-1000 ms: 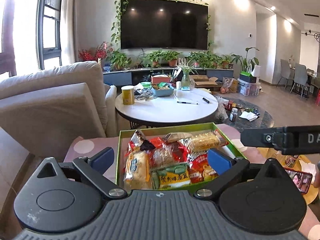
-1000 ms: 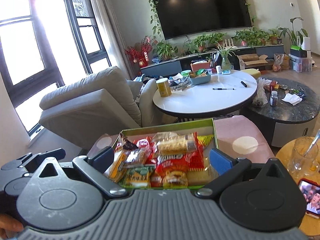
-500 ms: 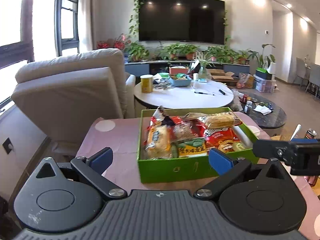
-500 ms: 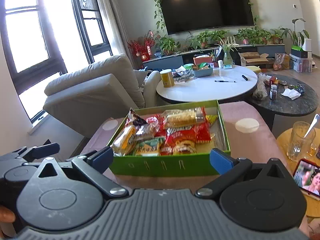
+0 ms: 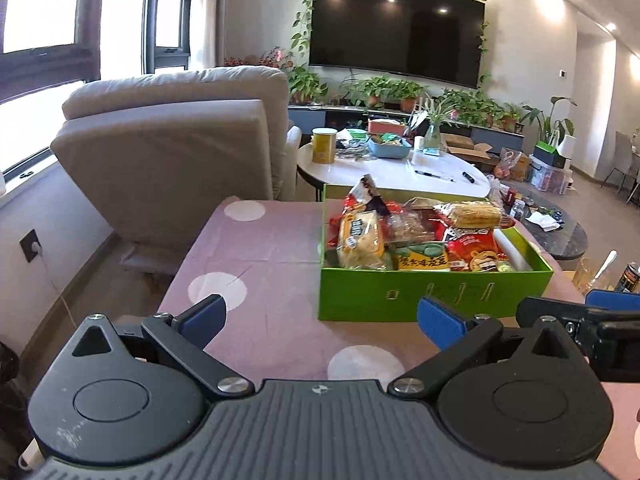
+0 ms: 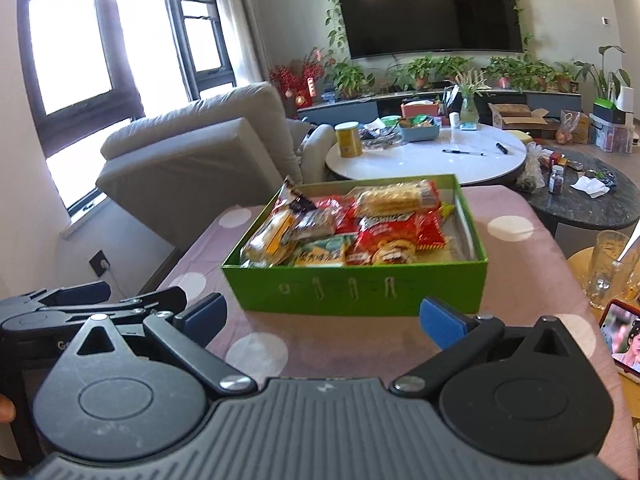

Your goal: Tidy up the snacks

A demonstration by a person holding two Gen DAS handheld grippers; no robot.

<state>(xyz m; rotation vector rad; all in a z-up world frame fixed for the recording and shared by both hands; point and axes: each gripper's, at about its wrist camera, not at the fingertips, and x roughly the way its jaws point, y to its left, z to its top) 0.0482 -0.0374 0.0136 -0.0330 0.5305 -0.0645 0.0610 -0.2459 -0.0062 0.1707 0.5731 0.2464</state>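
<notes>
Both grippers empty, jaws spread wide. Green snack box [image 6: 356,286] sits on the pink dotted tablecloth [image 5: 256,264], straight ahead of the right gripper [image 6: 323,318] and ahead-right of the left gripper [image 5: 320,318]. Box long axis runs left-right across both views, long side facing the grippers. Snack packets [image 6: 344,224] piled inside, mostly lying flat.

One green box [image 6: 360,288], two claws, two round tables, one armchair [image 6: 192,156].

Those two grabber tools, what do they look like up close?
Both match: the left gripper and right gripper have black linkage arms with silver pivot screws, round black hubs, a ribbed grey body and blue finger pads. No cables or sleeves show.
</notes>
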